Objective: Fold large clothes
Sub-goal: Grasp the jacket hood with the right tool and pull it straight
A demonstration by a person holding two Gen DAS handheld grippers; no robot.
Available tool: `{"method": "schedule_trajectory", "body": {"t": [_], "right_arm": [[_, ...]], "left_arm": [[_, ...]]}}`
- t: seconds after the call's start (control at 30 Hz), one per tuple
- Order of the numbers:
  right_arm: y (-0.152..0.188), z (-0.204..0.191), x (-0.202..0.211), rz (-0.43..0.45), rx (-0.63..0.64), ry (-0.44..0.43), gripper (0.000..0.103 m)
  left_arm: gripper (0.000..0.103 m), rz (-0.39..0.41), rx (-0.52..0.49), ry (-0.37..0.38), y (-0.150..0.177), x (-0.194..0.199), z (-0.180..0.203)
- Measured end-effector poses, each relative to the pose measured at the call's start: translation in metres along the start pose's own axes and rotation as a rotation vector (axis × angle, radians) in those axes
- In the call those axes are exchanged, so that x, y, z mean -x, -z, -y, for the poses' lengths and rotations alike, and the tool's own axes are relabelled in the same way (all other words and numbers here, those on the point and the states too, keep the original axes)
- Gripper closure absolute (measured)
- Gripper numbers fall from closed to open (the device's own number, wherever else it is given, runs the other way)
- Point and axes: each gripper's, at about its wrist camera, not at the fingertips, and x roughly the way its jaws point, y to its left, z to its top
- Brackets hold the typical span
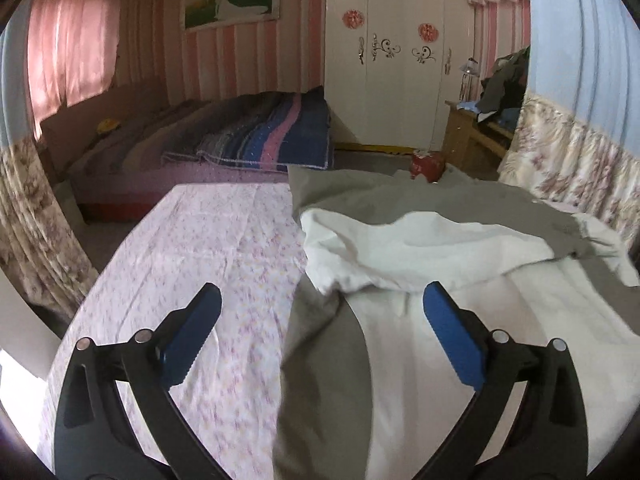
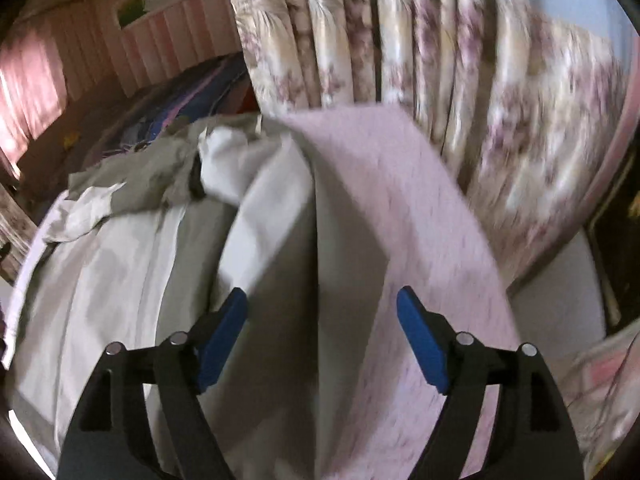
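A large grey and white garment (image 1: 400, 240) lies spread and partly folded on a table covered by a pale pink flowered cloth (image 1: 192, 248). My left gripper (image 1: 320, 300) hovers over the garment's left edge, its blue pads far apart and nothing between them. In the right wrist view the same garment (image 2: 248, 208) runs away from me, crumpled at the far end. My right gripper (image 2: 322, 302) hangs above its grey right edge, open, gripping nothing. The right wrist view is blurred.
A bed with a striped blue and pink blanket (image 1: 272, 132) stands beyond the table. A white wardrobe (image 1: 396, 52) and a red pot (image 1: 426, 164) are at the back. Flowered curtains (image 2: 440, 80) hang close along the table's right side.
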Motion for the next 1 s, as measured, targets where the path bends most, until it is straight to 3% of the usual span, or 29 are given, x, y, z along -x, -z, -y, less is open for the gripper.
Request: {"method": "schedule_trajectory", "body": {"t": [0.13,0.23,0.27,0.33,0.37,0.6,0.73,0.87,1.0], "right_arm": [[0.025,0.002,-0.005,-0.03,-0.013,-0.031,0.021],[0.032,-0.008,-0.021,-0.05,0.052,0.021,0.026],[0.033,-0.008,-0.025,-0.049,0.055,0.009,0.033],[0.032,-0.006,-0.026,-0.052,0.035,-0.036,0.087],[0.028,-0.006,-0.023,-0.033,0.033,-0.007,0.103],[-0.01,0.027,0.018,0.101,-0.053,0.06,0.103],[-0.056,0.031,0.062,0.209,-0.102,-0.007,0.103],[-0.108,-0.007,0.108,0.272,-0.029,-0.128,0.103],[-0.136,-0.09,0.12,0.227,0.122,-0.232,0.103]], "left_arm": [[0.003,0.012,-0.012,0.004,0.007,0.014,0.002],[0.003,0.021,-0.028,-0.001,0.009,0.021,0.008],[0.003,0.022,-0.031,0.001,0.009,0.023,0.01],[0.003,0.02,-0.028,0.005,0.01,0.025,0.011],[0.003,0.018,-0.026,0.007,0.01,0.026,0.012],[0.003,0.018,-0.033,0.004,0.007,0.032,0.01],[0.003,0.03,-0.043,0.005,-0.006,0.035,0.01],[0.003,0.059,-0.048,0.008,-0.025,0.044,0.011],[0.003,0.089,-0.06,0.013,-0.039,0.053,0.013]]}}
